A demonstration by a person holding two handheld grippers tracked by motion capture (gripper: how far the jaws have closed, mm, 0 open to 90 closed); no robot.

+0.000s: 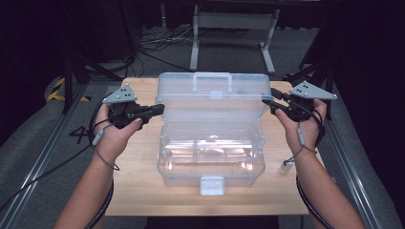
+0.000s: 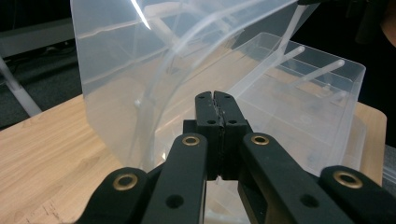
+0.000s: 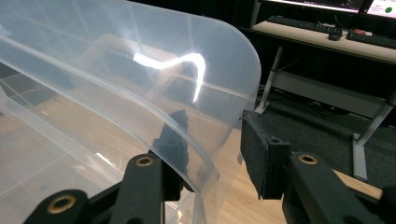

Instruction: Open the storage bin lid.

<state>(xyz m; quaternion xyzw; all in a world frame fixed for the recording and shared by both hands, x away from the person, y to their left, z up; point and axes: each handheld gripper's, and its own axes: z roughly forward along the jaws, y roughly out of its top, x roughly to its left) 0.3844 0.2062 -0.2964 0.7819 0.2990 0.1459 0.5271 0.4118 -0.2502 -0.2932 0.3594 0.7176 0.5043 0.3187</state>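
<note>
Clear box lid [image 1: 215,93] between both grippers, right jaws straddling its edge

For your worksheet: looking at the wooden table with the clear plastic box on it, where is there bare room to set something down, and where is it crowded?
Bare wood lies on the table left of the clear box, below the left gripper, and along the front edge beside the latch. It is crowded at the raised lid, where the right gripper straddles its edge.
</note>
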